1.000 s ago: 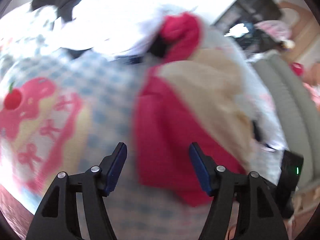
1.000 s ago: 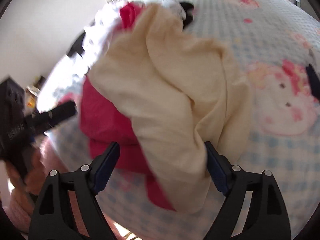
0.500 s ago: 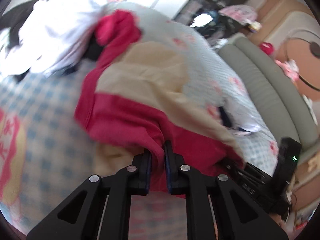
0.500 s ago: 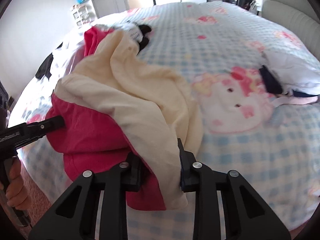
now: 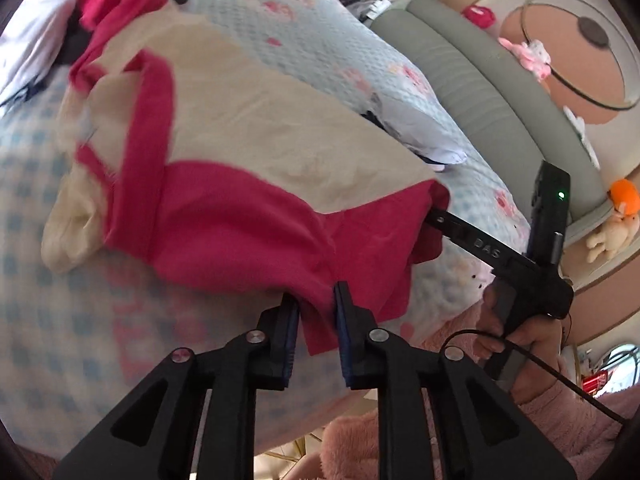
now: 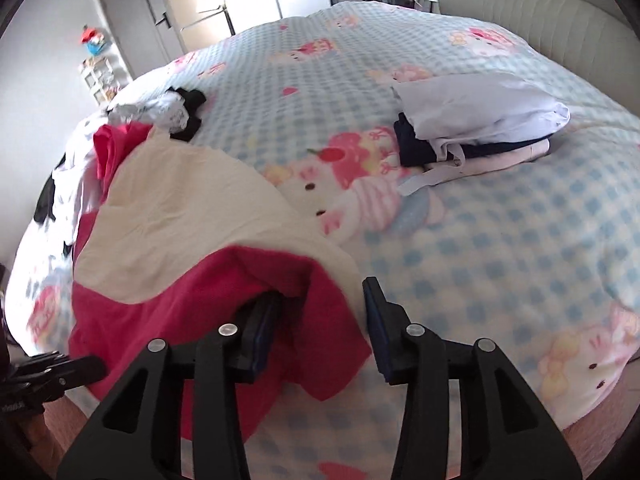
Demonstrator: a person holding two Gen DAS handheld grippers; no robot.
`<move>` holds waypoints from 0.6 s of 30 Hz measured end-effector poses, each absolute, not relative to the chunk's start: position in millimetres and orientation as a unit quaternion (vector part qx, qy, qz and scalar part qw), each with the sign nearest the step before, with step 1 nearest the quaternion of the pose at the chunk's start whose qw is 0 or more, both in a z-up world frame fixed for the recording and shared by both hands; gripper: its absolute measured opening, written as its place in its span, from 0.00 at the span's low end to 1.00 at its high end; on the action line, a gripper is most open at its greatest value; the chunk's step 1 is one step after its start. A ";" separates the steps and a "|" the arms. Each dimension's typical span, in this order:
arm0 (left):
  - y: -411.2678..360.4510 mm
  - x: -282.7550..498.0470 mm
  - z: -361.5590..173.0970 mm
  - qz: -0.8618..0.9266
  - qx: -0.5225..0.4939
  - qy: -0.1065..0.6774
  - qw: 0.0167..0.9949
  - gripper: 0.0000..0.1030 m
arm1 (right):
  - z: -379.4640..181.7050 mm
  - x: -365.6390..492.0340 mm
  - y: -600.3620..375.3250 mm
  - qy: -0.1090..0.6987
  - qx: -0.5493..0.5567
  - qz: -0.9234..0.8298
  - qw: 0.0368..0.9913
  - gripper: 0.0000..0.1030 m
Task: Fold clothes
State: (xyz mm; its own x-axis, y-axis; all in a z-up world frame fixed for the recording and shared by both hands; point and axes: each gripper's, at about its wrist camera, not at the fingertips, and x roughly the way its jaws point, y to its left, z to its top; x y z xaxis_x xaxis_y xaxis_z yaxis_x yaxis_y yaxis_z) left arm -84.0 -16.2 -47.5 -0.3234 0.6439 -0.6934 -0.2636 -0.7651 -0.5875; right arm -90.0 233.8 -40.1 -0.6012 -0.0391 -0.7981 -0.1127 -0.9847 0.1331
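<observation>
Landmark: bed (image 6: pixel 500 240), blue-check cover.
Left tool (image 5: pixel 316 320): jaws narrow, just been opening; red hem between them, pads look to pinch the fold.
Garment (image 5: pixel 248 148): red and cream, spread on the bed's near edge, hem lifted off the edge.
Right tool (image 6: pixel 320 320): jaws part spread, just been opening; red hem between them, left pad under cloth, right pad bare; grip cannot be told.
Stack (image 6: pixel 476 120): folded, mid-bed, right of garment.

A garment (image 6: pixel 192 216) lies on the bed (image 6: pixel 500 248), left of a folded stack (image 6: pixel 476 128).
</observation>
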 end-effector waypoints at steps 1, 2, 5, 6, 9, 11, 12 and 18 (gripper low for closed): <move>-27.4 -82.5 -45.9 0.793 -0.502 -0.203 0.279 0.36 | -38.9 -89.4 230.4 0.072 -0.444 0.893 0.016 0.44; -38.6 -81.3 -44.4 0.795 -0.497 -0.218 0.272 0.42 | -37.5 -88.9 227.1 0.060 -0.441 0.895 0.012 0.46; -75.7 -88.0 -43.1 0.808 -0.471 -0.264 0.237 0.48 | -28.8 -87.4 226.8 0.041 -0.421 0.906 0.023 0.58; -87.5 -90.3 -44.0 0.813 -0.464 -0.276 0.216 0.53 | -27.5 -86.6 229.8 0.047 -0.416 0.908 0.026 0.58; -107.3 -101.7 -50.8 0.811 -0.473 -0.294 0.179 0.63 | -25.5 -88.5 240.8 0.087 -0.410 0.908 0.011 0.60; -107.5 -109.4 -61.0 0.800 -0.493 -0.295 0.173 0.63 | -20.1 -87.4 232.6 0.096 -0.411 0.906 -0.034 0.70; -103.2 -110.4 -63.7 0.796 -0.500 -0.294 0.175 0.63 | -17.7 -85.9 225.6 0.097 -0.408 0.906 -0.062 0.71; -83.8 -102.5 -58.3 0.813 -0.490 -0.266 0.168 0.46 | -38.2 -91.7 152.4 0.094 -0.440 0.863 -0.231 0.73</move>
